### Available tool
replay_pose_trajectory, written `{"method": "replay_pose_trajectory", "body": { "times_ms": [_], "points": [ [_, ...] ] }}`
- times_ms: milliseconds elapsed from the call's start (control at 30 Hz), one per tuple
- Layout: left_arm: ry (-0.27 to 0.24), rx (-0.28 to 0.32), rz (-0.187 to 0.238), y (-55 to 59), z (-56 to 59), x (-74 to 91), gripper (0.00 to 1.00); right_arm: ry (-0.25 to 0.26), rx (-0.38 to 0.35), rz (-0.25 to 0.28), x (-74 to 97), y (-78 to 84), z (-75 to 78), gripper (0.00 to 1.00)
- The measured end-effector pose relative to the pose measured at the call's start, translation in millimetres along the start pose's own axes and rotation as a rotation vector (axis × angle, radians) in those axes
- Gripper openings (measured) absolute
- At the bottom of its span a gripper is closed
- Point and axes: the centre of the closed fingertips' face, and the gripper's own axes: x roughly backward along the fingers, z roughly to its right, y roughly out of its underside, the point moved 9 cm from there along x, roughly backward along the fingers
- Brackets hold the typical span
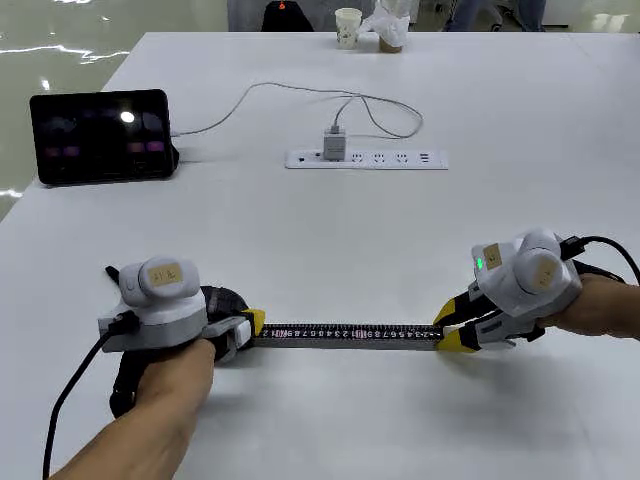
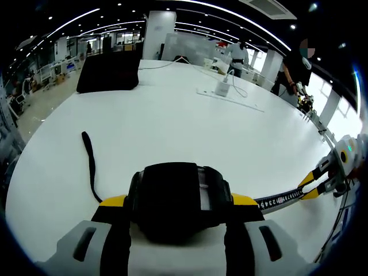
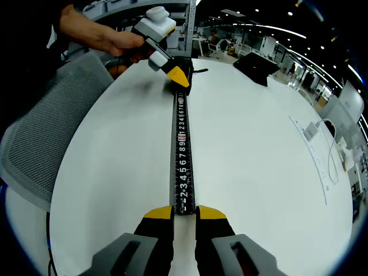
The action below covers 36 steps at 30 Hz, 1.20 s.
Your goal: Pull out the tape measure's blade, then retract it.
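We see our left gripper clenched around the tape measure, which rests on the white table near us. Our right gripper pinches the tip of the blade, which lies stretched flat between the two

Blade end hidden inside right hand-held gripper.
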Motion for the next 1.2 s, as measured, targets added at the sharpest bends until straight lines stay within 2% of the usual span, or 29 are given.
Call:
{"method": "replay_pose_trajectory", "body": {
  "times_ms": [1200],
  "points": [
    [0.016,0.013,-0.009,-0.7,-2.0,0.5,0.61,-0.001,-0.006,-0.004,-1.0,-1.0,1.3,0.10]
  ]
}}
